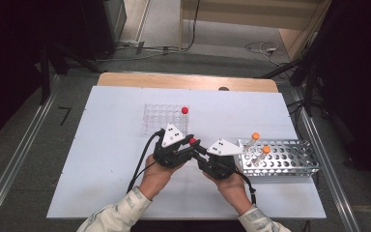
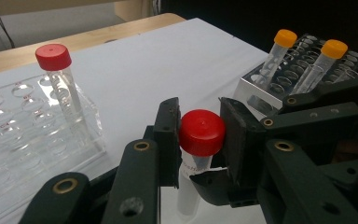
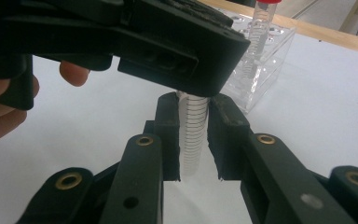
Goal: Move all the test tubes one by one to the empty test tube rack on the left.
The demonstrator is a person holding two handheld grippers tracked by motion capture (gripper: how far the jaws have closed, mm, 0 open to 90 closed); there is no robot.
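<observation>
A red-capped tube (image 2: 200, 140) is being held above the white table (image 1: 106, 159) between the two grippers, near the table's middle. The left gripper (image 2: 199, 135) is gripping its red cap, one pad on each side of the cap, while the right gripper (image 3: 193, 140) is clenching the tube's clear, graduated body lower down, its jaws pressing on both sides. In the high view the two grippers are meeting tip to tip, with the red cap showing between them, and the person's hands are coming in from the bottom edge. Just behind the left gripper, a clear plastic rack (image 1: 166, 118) is standing on the table, carrying another red-capped tube (image 2: 60, 88) upright at its far right corner. To the right of the right gripper, a metal rack (image 1: 282, 157) is holding two orange-capped tubes (image 1: 255, 142), both leaning in their holes near its left end.
</observation>
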